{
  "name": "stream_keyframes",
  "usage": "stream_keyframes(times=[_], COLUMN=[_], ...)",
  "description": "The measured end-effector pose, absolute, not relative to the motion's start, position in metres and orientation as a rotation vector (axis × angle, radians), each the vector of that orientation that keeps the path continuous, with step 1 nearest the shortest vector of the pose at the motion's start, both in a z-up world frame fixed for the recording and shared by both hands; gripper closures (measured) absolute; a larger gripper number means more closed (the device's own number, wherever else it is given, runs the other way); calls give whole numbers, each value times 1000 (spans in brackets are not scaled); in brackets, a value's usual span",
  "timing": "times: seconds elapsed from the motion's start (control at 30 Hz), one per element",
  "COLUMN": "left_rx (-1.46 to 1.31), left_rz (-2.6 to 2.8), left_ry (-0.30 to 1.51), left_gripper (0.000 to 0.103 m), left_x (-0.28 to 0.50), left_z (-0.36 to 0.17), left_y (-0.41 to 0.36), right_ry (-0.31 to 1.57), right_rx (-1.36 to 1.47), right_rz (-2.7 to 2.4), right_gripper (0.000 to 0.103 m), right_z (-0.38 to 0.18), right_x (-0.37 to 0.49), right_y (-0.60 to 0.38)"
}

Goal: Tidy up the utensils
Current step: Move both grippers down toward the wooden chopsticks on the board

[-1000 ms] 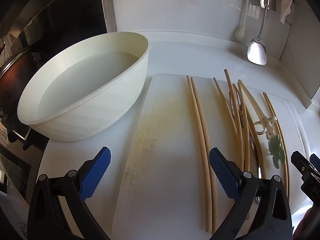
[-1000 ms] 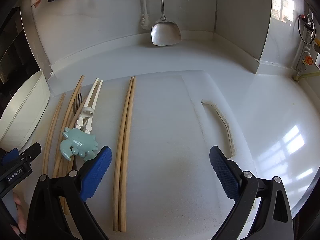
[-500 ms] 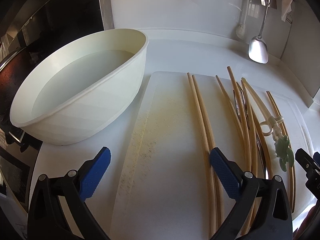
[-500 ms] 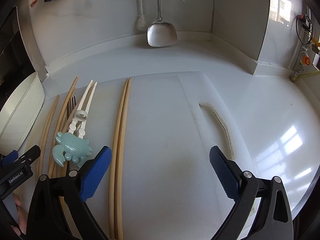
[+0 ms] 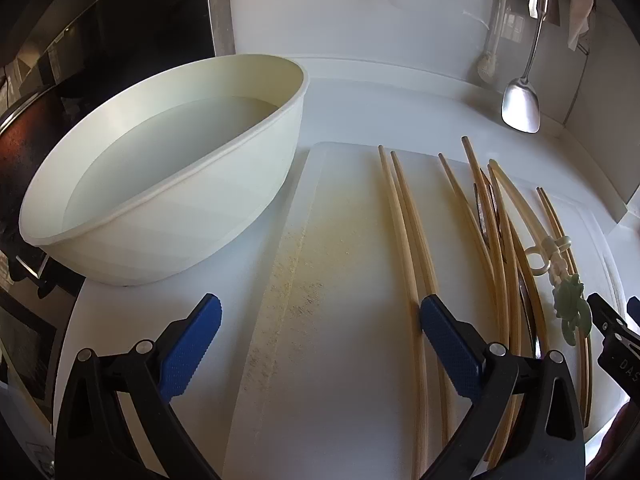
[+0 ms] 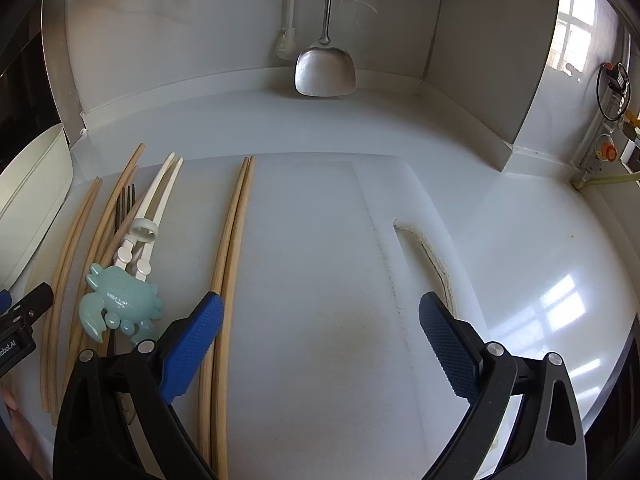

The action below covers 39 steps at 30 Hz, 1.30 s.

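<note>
Both our grippers gape, holding nothing: left gripper [image 5: 320, 336], right gripper [image 6: 320, 328]. Wooden chopsticks [image 6: 230, 248] lie on the white cutting board [image 6: 320, 240]; crab-topped training chopsticks [image 6: 140, 248] beside a fork [image 6: 122, 208]. Cream basin [image 5: 168, 184] sits left of board.

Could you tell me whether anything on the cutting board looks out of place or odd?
Yes. The white cutting board has a yellowish, speckled stain band down its left part. Between two neat chopstick pairs, loose chopsticks, a dark fork and crab-shaped training chopsticks lie overlapping in an untidy heap. Nothing looks spilled or broken.
</note>
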State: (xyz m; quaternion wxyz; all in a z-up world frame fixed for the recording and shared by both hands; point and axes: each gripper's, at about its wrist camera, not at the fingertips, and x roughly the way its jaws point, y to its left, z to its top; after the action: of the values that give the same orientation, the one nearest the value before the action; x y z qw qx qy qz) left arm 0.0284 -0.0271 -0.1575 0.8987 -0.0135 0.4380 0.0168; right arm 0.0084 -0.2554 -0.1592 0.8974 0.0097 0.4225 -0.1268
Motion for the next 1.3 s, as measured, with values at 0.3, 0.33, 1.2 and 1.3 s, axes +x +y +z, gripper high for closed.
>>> stream_keyframes(times=[0.3,0.33,1.2,1.3], left_rx=[-50,-56,-121,-102], left_rz=[50,51,24,39], left_ry=[925,925,931,917], left_gripper=[5,5,21,29], left_x=[33,33,25,24], left_z=[-161,-162,-163,-160], left_y=[-29,-29,-27,-27], right_ry=[851,852,866,864], right_rx=[-76,-75,-52,-72], right_rz=[-267,-266,-99,-87], right_gripper=[9,9,63,68], right_z=[-160,-160,-160,-160], right_x=[8,9,15,15], right_y=[-246,-246,-227,-223])
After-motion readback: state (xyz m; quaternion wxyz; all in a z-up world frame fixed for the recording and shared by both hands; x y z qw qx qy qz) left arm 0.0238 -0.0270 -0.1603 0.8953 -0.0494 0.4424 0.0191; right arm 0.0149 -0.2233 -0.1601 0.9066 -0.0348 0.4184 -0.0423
